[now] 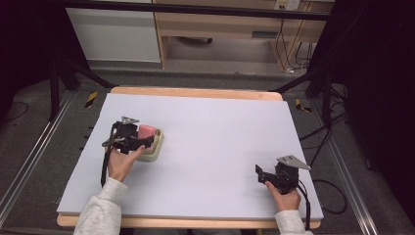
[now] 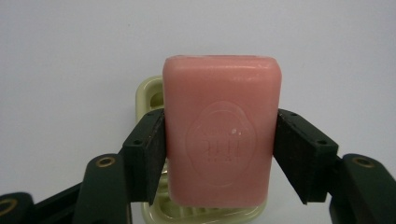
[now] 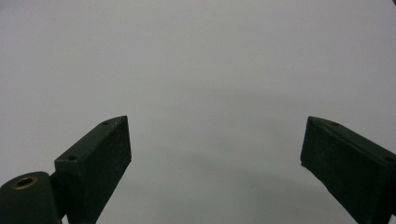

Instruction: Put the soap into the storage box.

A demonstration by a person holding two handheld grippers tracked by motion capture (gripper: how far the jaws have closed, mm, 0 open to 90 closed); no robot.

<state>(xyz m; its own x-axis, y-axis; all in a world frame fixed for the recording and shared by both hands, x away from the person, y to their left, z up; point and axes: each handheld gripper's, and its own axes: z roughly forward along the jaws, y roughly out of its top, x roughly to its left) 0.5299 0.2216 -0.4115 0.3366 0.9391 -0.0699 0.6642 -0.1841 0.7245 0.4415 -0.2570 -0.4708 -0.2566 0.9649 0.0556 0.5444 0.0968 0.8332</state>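
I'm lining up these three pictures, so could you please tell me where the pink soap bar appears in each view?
High view: pink soap bar left of centre, above the soap dish.
Left gripper view: centre, clamped between the jaws.
Right gripper view: not in it.
Shared landmark: the pale table top.

Left gripper (image 1: 143,141) sat at the left-middle of the table, held by the left hand (image 1: 121,163), with the forearm in a pale sleeve (image 1: 100,210) coming up from the bottom edge. In the left gripper view its jaws were pressed against both long sides of a pink soap bar (image 2: 220,130) (contact on each pad, bar upright between them). Right gripper (image 1: 261,174) rested near the front right corner, gripped from behind by the right hand (image 1: 285,198); its grey plate faced up and a cable trailed off behind it. In the right gripper view its jaws stood wide apart with nothing between them.
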